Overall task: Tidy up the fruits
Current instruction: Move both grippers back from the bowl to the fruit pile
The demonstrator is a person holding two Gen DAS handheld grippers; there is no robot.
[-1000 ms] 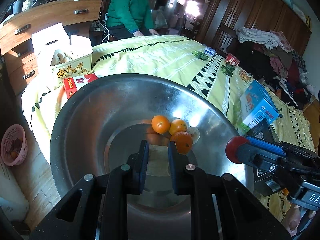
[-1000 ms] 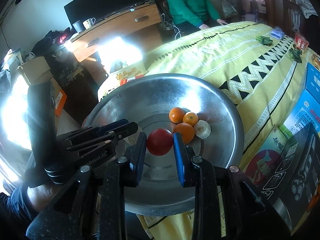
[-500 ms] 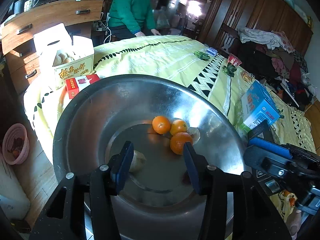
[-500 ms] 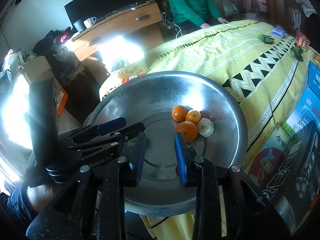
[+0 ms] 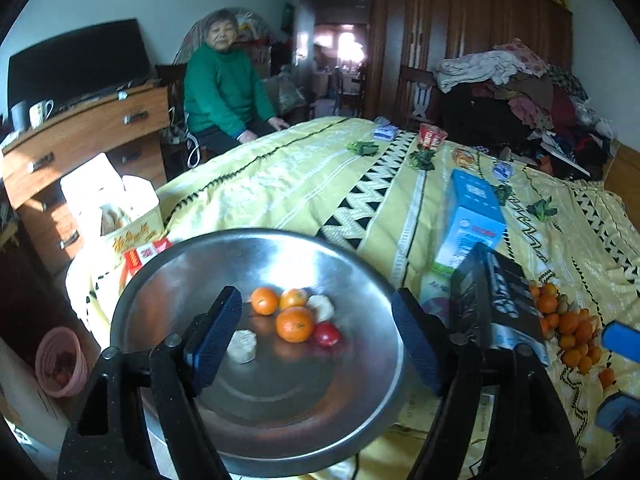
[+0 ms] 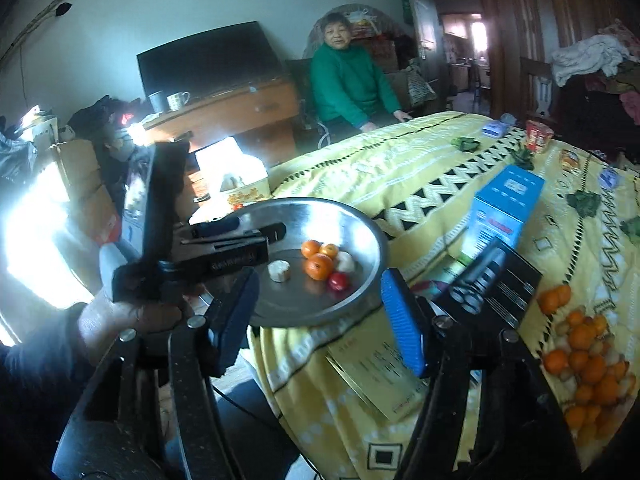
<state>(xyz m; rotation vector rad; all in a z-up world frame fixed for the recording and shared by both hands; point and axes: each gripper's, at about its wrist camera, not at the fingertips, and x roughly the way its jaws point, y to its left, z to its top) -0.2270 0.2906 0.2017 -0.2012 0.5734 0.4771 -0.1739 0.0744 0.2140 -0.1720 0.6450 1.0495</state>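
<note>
A wide steel bowl (image 5: 360, 268) (image 6: 372, 236) sits on the yellow bedspread's near corner. It holds three oranges (image 5: 294, 324) (image 6: 319, 266), a red fruit (image 5: 327, 334) (image 6: 339, 281) and two pale fruits (image 5: 242, 346) (image 6: 279, 270). My left gripper (image 5: 316, 340) is open and empty above the bowl; it also shows in the right wrist view (image 6: 240, 236). My right gripper (image 6: 320, 320) is open and empty, pulled back from the bowl's near rim; its blue fingertips (image 5: 622, 338) show at the left wrist view's right edge. A pile of oranges and pale fruits (image 5: 568, 328) (image 6: 588, 352) lies on the bedspread to the right.
A black box (image 5: 492, 292) (image 6: 496, 280) and a blue box (image 5: 472, 220) (image 6: 504, 212) stand between bowl and fruit pile. A paper sheet (image 6: 376, 368) lies at the bed's edge. A yellow snack box (image 5: 128, 224) stands left. A person in green (image 5: 224, 92) sits behind the bed.
The right gripper let go of the red fruit into the bowl, opened wide and drew back. The left gripper opened fully, left a pale fruit in the bowl and lifted away.
</note>
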